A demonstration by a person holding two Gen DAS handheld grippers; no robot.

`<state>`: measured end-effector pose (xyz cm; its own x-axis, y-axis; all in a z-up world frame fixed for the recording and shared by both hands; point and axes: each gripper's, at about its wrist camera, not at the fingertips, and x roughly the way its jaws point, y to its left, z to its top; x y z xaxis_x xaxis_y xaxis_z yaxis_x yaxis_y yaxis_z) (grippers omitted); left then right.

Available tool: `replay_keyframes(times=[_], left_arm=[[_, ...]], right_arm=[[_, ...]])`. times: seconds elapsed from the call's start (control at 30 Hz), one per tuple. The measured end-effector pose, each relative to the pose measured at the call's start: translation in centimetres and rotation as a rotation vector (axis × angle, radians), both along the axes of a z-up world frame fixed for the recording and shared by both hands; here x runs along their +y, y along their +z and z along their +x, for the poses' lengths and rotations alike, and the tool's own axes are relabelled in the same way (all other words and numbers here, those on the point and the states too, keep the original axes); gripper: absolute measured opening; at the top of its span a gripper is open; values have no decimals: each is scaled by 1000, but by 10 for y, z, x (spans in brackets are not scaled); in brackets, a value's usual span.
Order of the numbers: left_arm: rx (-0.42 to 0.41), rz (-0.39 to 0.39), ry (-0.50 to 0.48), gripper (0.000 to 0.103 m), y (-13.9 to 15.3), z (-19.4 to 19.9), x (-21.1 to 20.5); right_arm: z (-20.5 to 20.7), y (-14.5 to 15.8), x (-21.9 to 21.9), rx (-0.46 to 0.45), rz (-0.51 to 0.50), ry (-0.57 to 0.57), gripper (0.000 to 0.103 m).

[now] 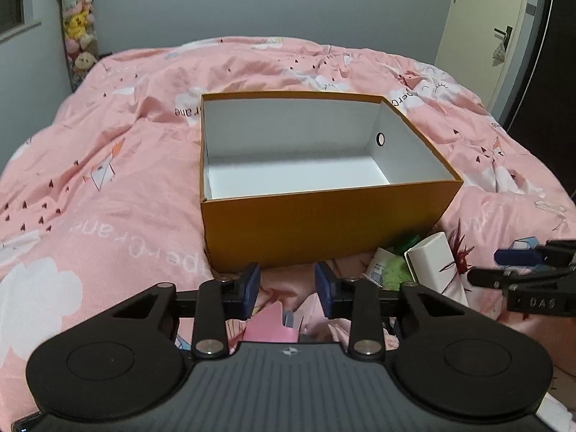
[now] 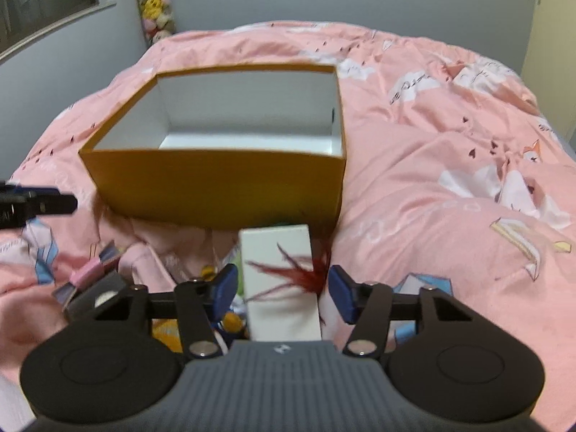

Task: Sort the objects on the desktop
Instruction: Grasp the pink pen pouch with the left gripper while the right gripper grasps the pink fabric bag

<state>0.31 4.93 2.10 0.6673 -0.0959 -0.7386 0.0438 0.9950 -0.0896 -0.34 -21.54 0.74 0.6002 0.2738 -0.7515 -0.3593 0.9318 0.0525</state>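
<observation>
Right wrist view: your right gripper (image 2: 282, 288) is spread around the white carton (image 2: 280, 280), pads not pressing on it, red feathers (image 2: 309, 273) across its face, just in front of the orange box (image 2: 216, 187). Your left gripper (image 1: 287, 286) stands partly spread with nothing between its pads, a pink item (image 1: 271, 325) beneath, near that box's front wall. Beyond the box lies the pink duvet (image 1: 108, 144).

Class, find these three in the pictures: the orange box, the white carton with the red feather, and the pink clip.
orange box (image 1: 324, 230): left wrist view, its near outer wall.
white carton (image 2: 277, 248): right wrist view, its upper face above the feather.
pink clip (image 2: 88, 273): right wrist view, its pink body.
</observation>
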Motion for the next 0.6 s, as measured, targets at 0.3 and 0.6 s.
replay_keyframes(times=[0.3,0.6], left_arm=[[62,57,-91,35,2,-5,1],[217,78,-171,48,-26,-7,-1]], right_arm=[[-7,-11,11,82,48,88,58],[-8,-5,55,126,116,288,58]])
